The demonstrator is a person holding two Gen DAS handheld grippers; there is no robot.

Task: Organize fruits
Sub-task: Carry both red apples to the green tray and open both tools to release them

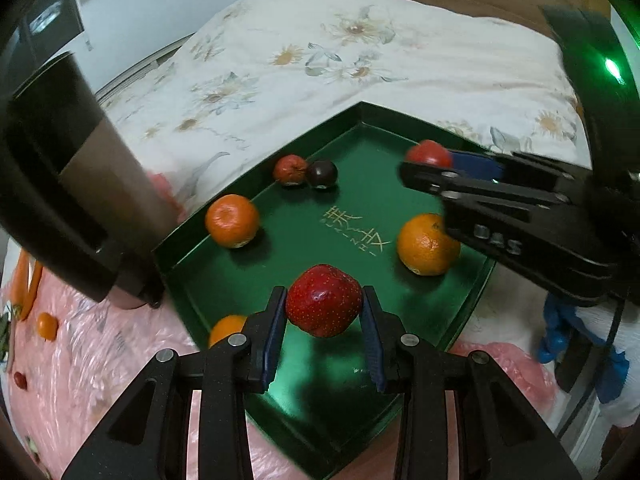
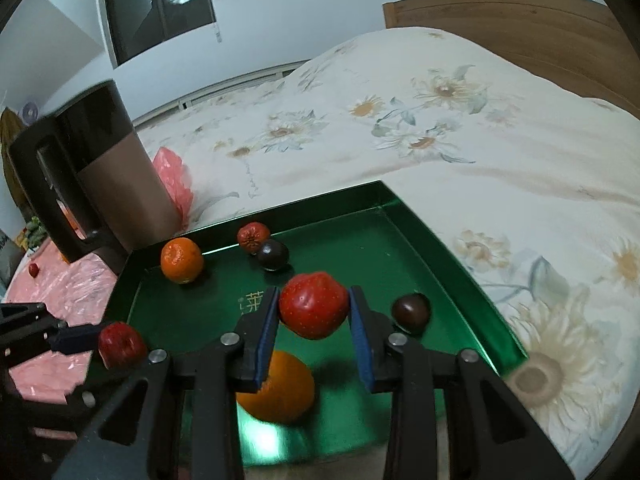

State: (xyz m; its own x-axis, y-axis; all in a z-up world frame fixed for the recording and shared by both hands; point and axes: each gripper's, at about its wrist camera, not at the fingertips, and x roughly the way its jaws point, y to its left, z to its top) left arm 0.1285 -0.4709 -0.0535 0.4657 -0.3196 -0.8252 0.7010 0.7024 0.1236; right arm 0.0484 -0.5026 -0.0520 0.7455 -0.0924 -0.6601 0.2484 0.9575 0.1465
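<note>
Here each hand-held gripper clamps a red fruit above the green tray.

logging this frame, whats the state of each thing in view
left tongs: shut on a red apple, held above the tray
right tongs: shut on a second red apple, held above the tray
green tray: open, holding loose fruit
oranges: resting in the tray
dark plum: resting against a small red fruit
</note>
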